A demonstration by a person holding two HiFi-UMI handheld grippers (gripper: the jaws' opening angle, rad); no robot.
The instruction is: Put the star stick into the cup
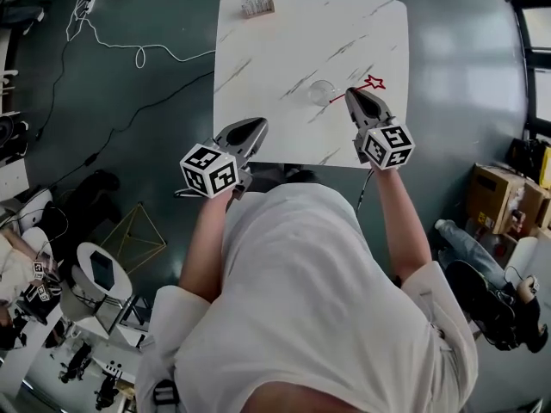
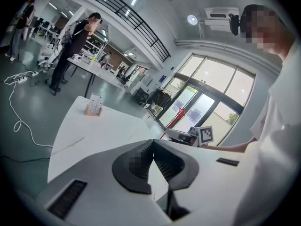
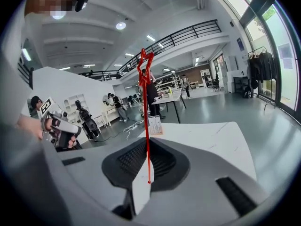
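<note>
the right gripper [image 1: 355, 95] is clamped on the red star stick [image 1: 373, 83], just at 3 o'clock of the clear cup [image 1: 321, 91] on the white table [image 1: 284, 24]. the left gripper [image 1: 256, 127], at the cup's 7 o'clock, is closed on nothing. the pickup looks done; the stick is not yet in the cup.

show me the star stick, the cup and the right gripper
star stick [image 3: 146, 117], right gripper view, on the red shaft
cup [image 1: 321, 92], head view, on its clear glass body
right gripper [image 1: 349, 93], head view, midway between its fingertips
</note>
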